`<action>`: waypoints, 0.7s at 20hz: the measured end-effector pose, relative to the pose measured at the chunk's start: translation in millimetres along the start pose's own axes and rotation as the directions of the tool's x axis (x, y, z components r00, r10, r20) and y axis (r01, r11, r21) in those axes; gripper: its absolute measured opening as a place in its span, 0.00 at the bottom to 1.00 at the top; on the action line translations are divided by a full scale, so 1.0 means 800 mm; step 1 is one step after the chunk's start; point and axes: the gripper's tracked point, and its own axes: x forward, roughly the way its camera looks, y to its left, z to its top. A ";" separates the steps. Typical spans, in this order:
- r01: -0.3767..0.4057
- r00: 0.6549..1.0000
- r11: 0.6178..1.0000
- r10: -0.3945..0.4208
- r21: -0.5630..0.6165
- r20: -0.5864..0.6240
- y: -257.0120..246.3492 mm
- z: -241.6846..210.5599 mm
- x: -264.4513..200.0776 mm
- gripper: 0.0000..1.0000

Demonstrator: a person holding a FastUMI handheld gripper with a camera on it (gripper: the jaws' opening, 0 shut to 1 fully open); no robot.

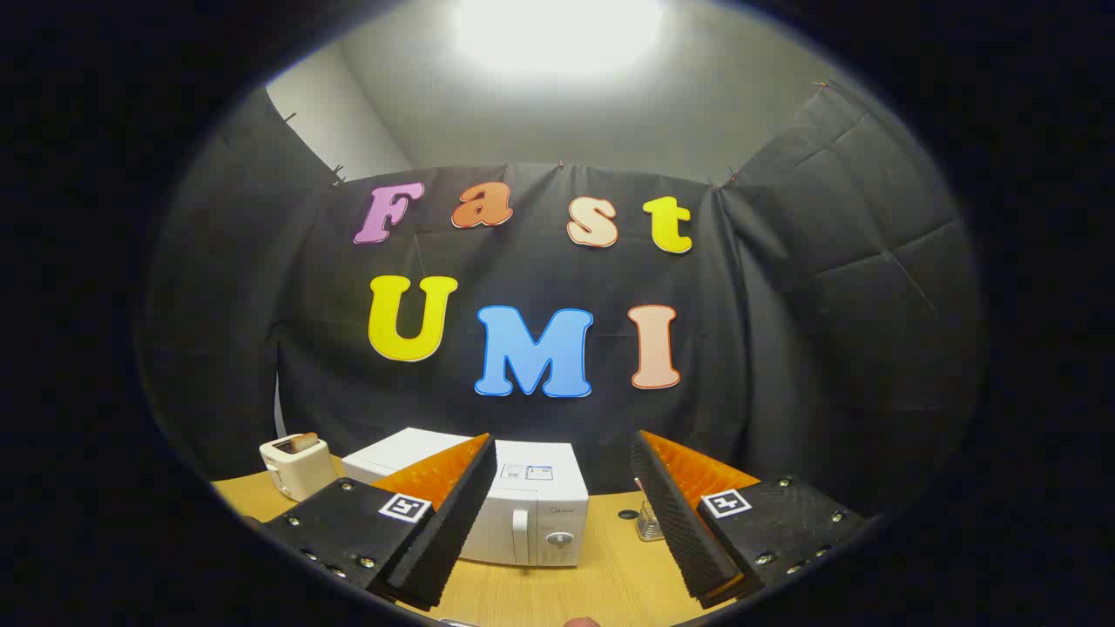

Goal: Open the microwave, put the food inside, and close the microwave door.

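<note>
A white microwave (523, 509) stands on the wooden table (601, 575) with its door shut; its handle (520, 535) and round knob (557, 540) face me. My gripper (562, 457) is held above and in front of it, fingers wide apart with nothing between them. The left finger (453, 505) overlaps the microwave's left part, and the right finger (675, 514) rises to the right of it. Part of the microwave's front is hidden behind the left finger.
A white toaster (296, 464) with a slice of bread in its slot sits at the table's back left. A small clear glass jar (649, 521) stands right of the microwave, beside a dark round spot (628, 515) on the table.
</note>
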 end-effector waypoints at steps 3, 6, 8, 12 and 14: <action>0.009 1.000 1.000 -0.009 0.005 0.010 -0.002 0.000 -0.002 0.97; 0.013 1.000 1.000 -0.013 0.013 0.010 -0.004 -0.002 -0.005 0.97; 0.020 1.000 1.000 -0.020 0.015 0.014 -0.007 -0.001 -0.007 0.97; 0.026 0.999 0.999 -0.027 0.030 0.030 -0.010 0.004 -0.010 0.97; 0.026 0.999 0.999 -0.027 0.031 0.032 -0.011 0.004 -0.011 0.97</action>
